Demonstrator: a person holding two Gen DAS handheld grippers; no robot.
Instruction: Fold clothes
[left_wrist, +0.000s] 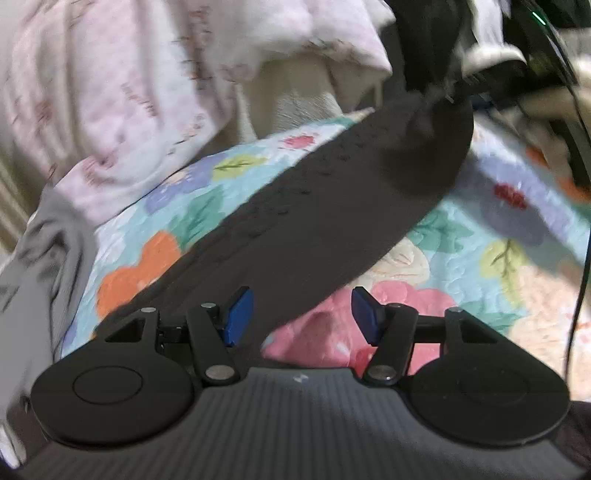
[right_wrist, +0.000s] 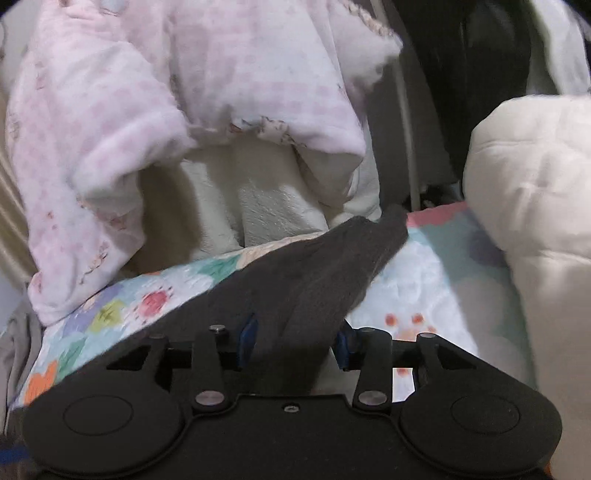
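A dark garment (left_wrist: 295, 229) stretches diagonally across a floral quilt (left_wrist: 461, 251); the left gripper (left_wrist: 303, 317) stands released over its near end, while the right gripper (right_wrist: 295, 343) straddles a raised fold, grasp unclear

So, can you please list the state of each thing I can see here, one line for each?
Dark garment: lying stretched across the quilt, far end lifted.
Left tongs: open, pads apart, garment edge between them.
Right tongs: garment bunched between the pads; grip unclear.
Floral quilt: spread flat.
Pink blanket: crumpled in a heap.
White pillow: resting on the quilt's edge.
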